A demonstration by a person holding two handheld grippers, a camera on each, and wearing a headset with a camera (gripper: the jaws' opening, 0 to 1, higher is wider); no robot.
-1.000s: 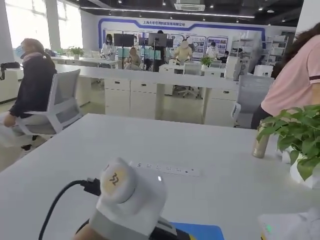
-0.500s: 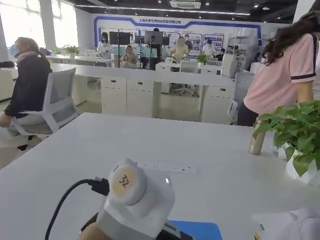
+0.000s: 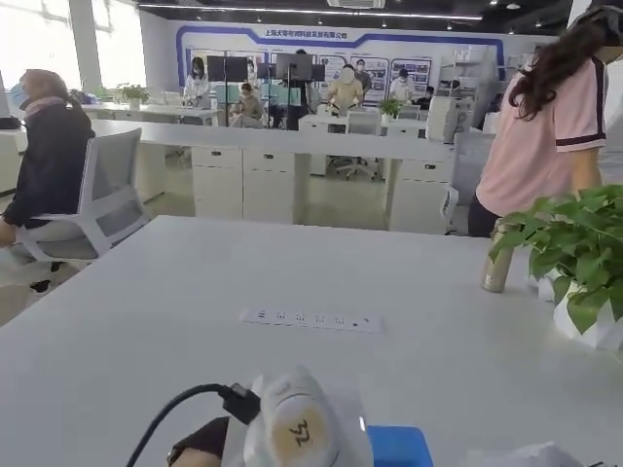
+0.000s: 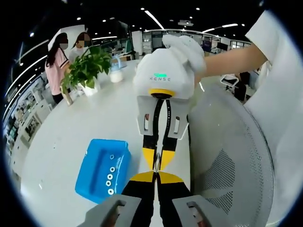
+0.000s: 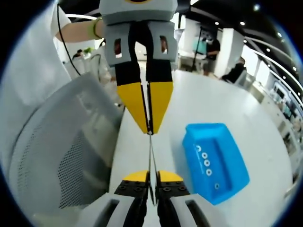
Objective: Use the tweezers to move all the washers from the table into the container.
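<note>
1. Five washers [image 5: 206,161] lay inside the blue container [image 5: 238,175] on the worktop [image 5: 199,104]; no loose washers were visible.
2. The tweezers [image 5: 151,151] spanned both grippers: the right gripper [image 5: 152,178] and the left gripper [image 5: 149,128] each had their jaws pinched onto one end.
3. Transfer judged complete; the next move probably calls for setting the tweezers down.

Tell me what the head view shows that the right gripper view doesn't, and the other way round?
Head view: a power strip, metal bottle and potted plant. Right gripper view: the left gripper facing the right gripper, what look like tweezers held between their jaws, washers in a row, a mesh chair back. Both: the blue container and the white table.
</note>
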